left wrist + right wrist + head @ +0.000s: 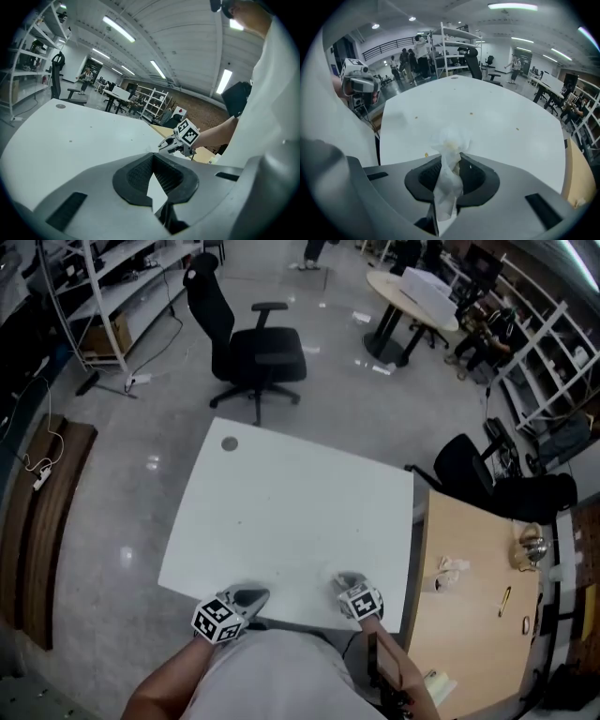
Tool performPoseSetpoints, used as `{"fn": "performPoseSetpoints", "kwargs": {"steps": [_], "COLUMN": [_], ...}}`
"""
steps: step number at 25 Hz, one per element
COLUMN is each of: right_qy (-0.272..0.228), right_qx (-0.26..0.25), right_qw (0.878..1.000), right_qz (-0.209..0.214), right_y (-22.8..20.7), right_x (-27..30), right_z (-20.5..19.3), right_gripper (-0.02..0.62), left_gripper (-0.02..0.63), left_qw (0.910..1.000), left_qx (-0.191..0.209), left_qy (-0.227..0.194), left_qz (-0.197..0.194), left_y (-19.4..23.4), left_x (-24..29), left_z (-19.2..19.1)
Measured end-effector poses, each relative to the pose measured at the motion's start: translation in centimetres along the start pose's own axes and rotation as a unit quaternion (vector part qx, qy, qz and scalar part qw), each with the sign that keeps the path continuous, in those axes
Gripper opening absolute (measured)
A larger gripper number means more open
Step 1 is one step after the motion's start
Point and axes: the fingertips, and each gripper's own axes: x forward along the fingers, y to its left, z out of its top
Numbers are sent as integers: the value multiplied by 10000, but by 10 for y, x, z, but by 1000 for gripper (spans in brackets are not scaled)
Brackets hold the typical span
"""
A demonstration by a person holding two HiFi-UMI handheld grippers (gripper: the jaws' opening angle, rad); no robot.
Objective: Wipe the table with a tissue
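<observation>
1. Left gripper (251,596): I read it at the near edge of the white rectangular worktop (291,512), on the left side. In the left gripper view the jaws (153,155) meet at their tips. A wedge of white surface shows through behind the tips. Nothing is between the jaws.

2. Right gripper (349,579): I read it at the same near edge, to the right, well apart from the left unit. Its jaws (450,157) are nearly closed and clamped on a crumpled white paper tissue (448,180). The tissue runs down between the pads. A tuft of it stands out past the tips, over the worktop. I cannot tell whether the tuft touches the surface.

3. Worktop condition: small brown specks (425,154) lie scattered on the surface ahead of the right gripper, one of them just beside the tuft.

4. Surroundings: a black swivel office chair (253,352) stands beyond the far edge. A light wooden desk (469,568) adjoins the worktop on the right.
</observation>
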Motion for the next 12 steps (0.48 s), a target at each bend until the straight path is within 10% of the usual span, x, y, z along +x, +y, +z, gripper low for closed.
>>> {"fn": "performPoseSetpoints", "kwargs": {"steps": [12], "right_qy": [316], "right_qx": [-425], "right_qw": [9974], "right_qz": [-480], "right_y": [9], "right_x": [18], "right_z": [-1], "right_gripper": [67], "left_gripper": [6], "left_qw": [9997], "left_qx": [97], "left_qy": [-200], "left_qz": [103], "left_y": [13], "left_x": [-1], "left_z": [3]}}
